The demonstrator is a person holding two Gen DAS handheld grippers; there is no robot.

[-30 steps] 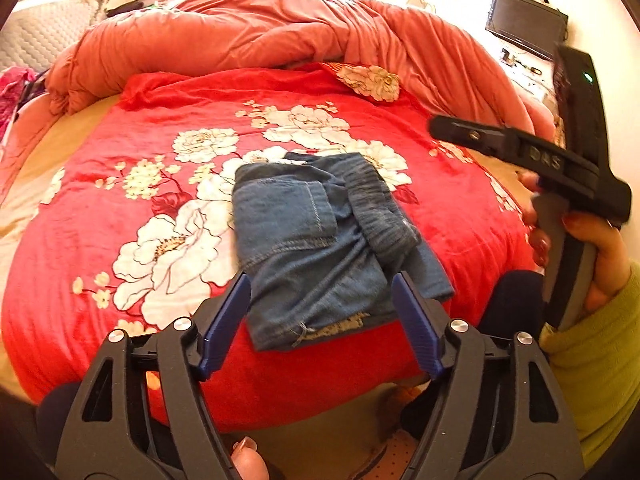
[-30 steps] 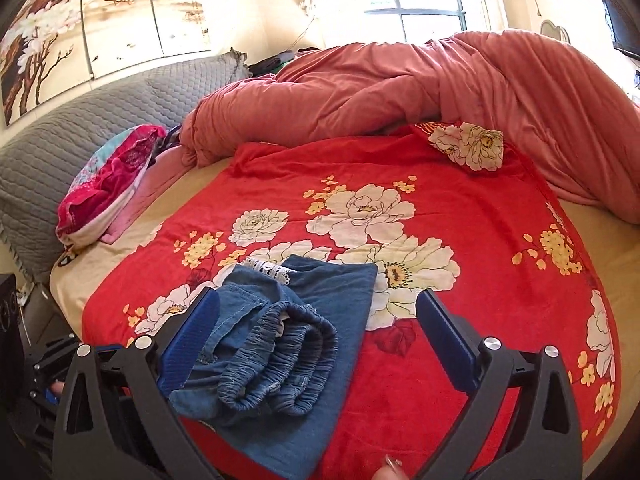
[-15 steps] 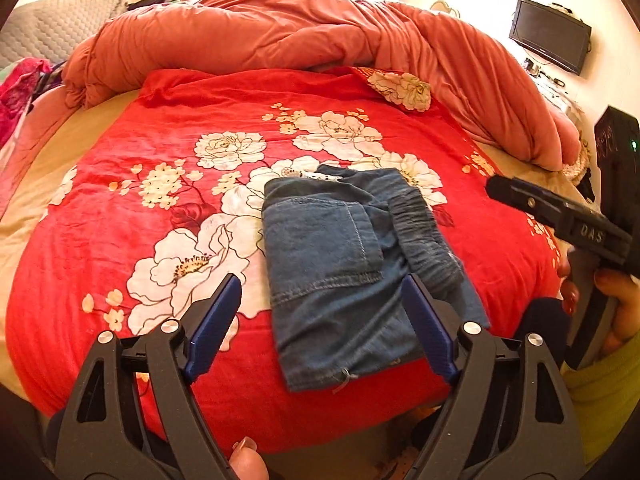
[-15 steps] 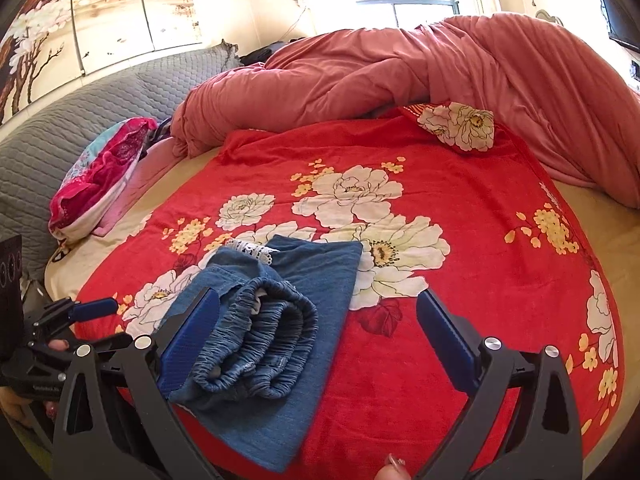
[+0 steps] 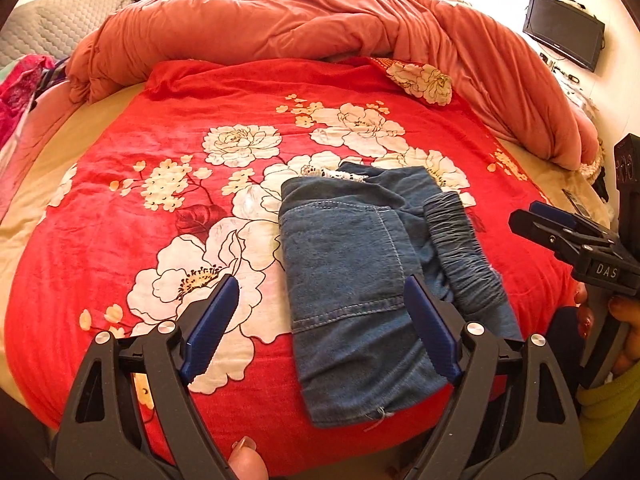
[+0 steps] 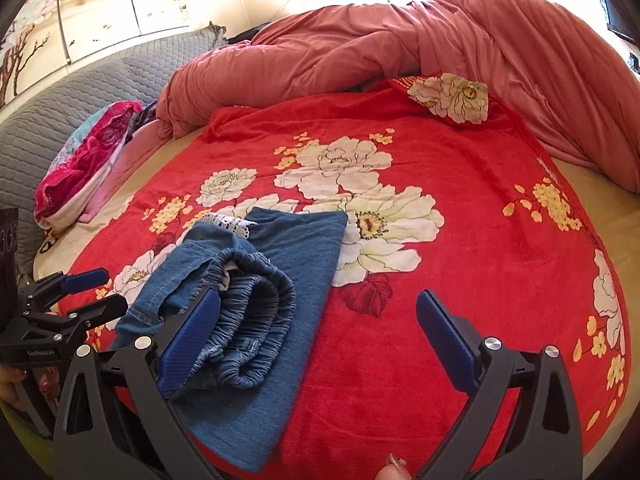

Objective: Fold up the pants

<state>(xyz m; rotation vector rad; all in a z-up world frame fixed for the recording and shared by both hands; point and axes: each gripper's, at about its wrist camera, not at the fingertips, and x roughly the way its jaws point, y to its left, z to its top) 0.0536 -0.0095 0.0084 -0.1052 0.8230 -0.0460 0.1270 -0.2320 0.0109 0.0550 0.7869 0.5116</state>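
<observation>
Blue denim pants (image 5: 360, 276) lie folded into a small bundle on the red flowered blanket (image 5: 168, 208), near the bed's front edge, with the gathered waistband on the right side. They also show in the right wrist view (image 6: 256, 308). My left gripper (image 5: 320, 316) is open and empty, above the bundle's near left part. My right gripper (image 6: 320, 320) is open and empty, its left finger (image 6: 188, 332) over the waistband. Each gripper also shows in the other's view: the right one (image 5: 560, 228), the left one (image 6: 80, 292).
A bunched salmon duvet (image 5: 320, 20) fills the back of the bed. A pink and teal cloth pile (image 6: 84, 160) lies at the left by the grey quilted headboard (image 6: 80, 80). A TV (image 5: 564, 28) hangs on the right wall.
Both grippers have drawn back and shifted slightly over the bed; the left wrist view now sits more left of the pants. The pants have not moved.
</observation>
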